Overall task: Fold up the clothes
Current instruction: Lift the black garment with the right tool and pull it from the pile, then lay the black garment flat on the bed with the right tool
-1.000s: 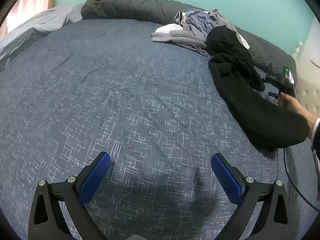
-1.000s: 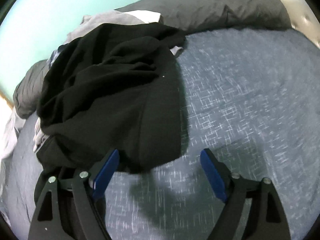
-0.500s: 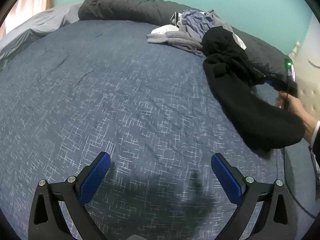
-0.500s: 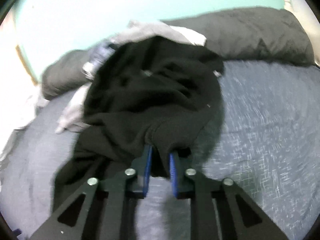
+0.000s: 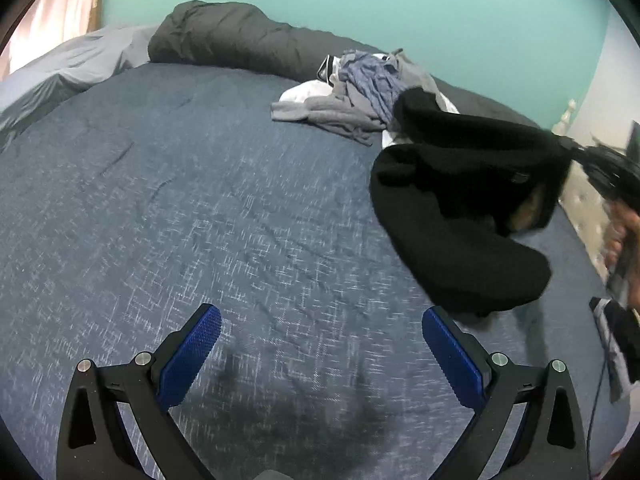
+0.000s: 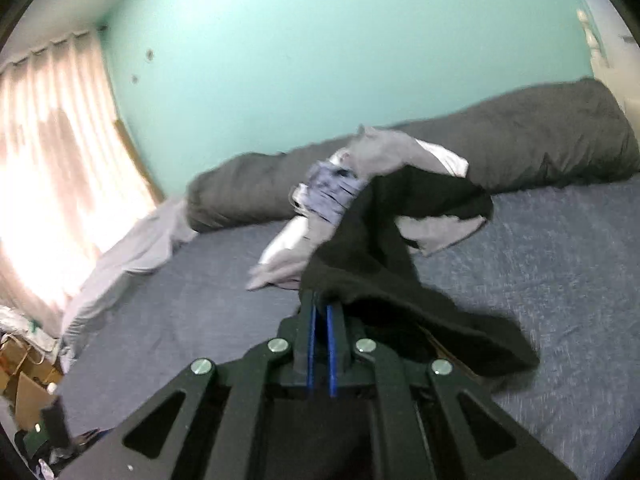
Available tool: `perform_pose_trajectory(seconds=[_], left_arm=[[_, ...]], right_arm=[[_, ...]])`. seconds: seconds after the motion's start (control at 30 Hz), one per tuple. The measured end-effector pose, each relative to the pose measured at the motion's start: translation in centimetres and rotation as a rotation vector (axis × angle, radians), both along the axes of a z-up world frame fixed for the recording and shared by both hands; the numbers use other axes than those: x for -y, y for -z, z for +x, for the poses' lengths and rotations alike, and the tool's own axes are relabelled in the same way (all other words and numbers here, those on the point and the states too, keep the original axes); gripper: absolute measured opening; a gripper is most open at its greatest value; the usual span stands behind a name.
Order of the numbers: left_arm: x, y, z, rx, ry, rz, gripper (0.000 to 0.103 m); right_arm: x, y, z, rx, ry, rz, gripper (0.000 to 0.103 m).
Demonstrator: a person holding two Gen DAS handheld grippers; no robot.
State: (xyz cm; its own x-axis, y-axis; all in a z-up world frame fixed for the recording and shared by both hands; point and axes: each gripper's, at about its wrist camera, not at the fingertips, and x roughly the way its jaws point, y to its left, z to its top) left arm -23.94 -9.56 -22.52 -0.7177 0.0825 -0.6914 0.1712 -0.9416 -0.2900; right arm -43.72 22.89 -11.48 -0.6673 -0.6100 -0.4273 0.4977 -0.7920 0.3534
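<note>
A black garment (image 5: pixel 460 200) hangs stretched at the right of the blue bed cover (image 5: pixel 200 200), one end lifted, the rest trailing on the bed. My right gripper (image 6: pixel 321 308) is shut on the black garment (image 6: pixel 384 264) and holds its edge up; it also shows at the right edge of the left wrist view (image 5: pixel 576 152). A pile of grey, blue and white clothes (image 5: pixel 360 96) lies behind it. My left gripper (image 5: pixel 320 336) is open and empty, low over the bed cover.
A rolled dark grey duvet (image 5: pixel 240 40) lies along the teal wall. A pale sheet (image 5: pixel 60 68) is bunched at the far left. A padded headboard (image 5: pixel 580 200) is at the right. Cardboard boxes and clutter (image 6: pixel 28 392) sit on the floor by the curtained window (image 6: pixel 52 180).
My right gripper closed on the black garment's edge and lifted it up and back, pulling it off the pile. My left gripper stayed open over the bed.
</note>
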Motion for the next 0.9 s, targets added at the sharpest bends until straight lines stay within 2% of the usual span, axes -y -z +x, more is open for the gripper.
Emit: perform_pose_trajectory(seconds=[0.23,0.43,0.6,0.77,0.9], left_arm=[[-1.2,-2.4,4.3,-0.031,-0.001,0.016,0.103],[-1.9,-3.4,8.4,-0.037,-0.013,0.041,0.103],[-2.7,-3.8,11.3,-0.039,-0.021,0.053,0.103],[-3.2,-3.6,13.1,-0.039,-0.03,0.041,0.103],[-3.4,-2.7,13.7,-0.037,-0.033,0.016,0.103]], right_arm=[[-1.5,-5.1,11.0,-0.07,-0.063,-0.047,0.004],[-3.6,-7.6,19.2,-0.1,-0.071,-0.111,0.005],[-4.8,-8.8,23.9,-0.119,-0.086,-0.153,0.005],[-5.3,-6.4,27.1,-0.081,-0.089,-0.174,0.004],[-5.4,-2.1,27.2,0.021,-0.058,-0.161,0.005]])
